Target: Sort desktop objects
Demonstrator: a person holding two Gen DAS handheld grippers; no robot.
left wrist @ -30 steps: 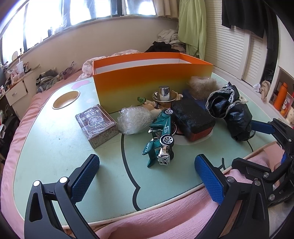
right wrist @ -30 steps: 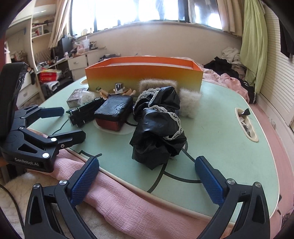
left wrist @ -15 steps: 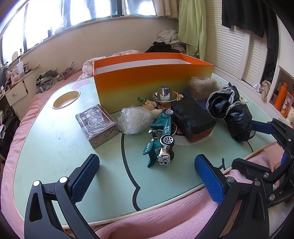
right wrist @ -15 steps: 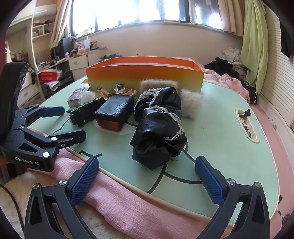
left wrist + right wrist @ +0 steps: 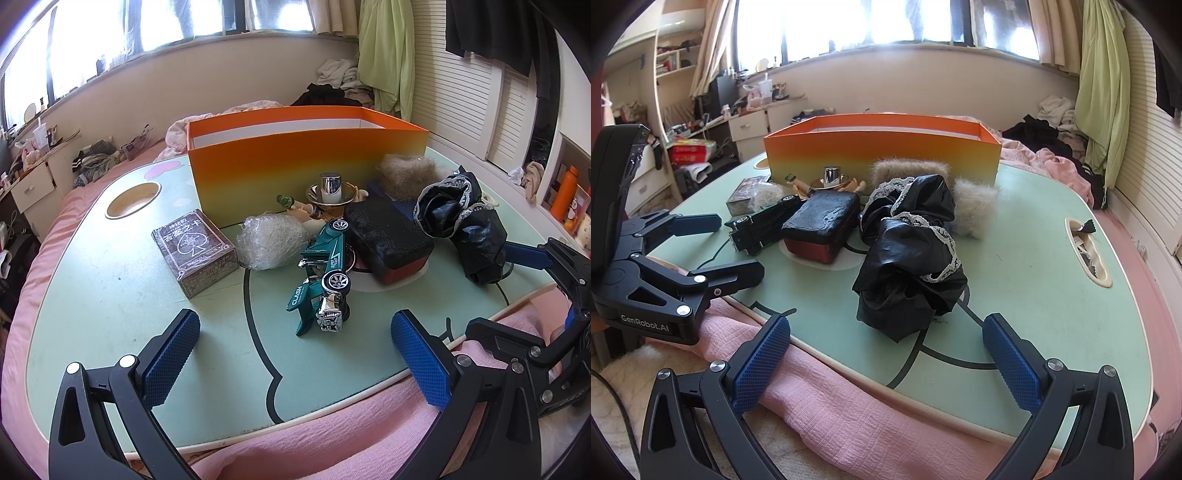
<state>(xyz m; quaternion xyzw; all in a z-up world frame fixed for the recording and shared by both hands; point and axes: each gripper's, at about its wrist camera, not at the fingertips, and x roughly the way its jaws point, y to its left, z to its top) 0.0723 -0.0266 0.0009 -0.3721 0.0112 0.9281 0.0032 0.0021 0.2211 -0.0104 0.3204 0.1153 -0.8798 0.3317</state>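
Both the left tool (image 5: 293, 354) and right tool (image 5: 886, 356) hang spread and empty, so reaching the green toy car (image 5: 325, 273) risks nudging the crumpled clear plastic wrap (image 5: 271, 240) beside it.

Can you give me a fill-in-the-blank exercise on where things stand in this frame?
1. Both the left gripper and the right gripper are ____.
2. The toy car is coloured ____.
3. The card box lies to the ____ of the plastic wrap ball in the left wrist view.
4. The orange box stands ____ the clutter.

Missing words: open; green; left; behind
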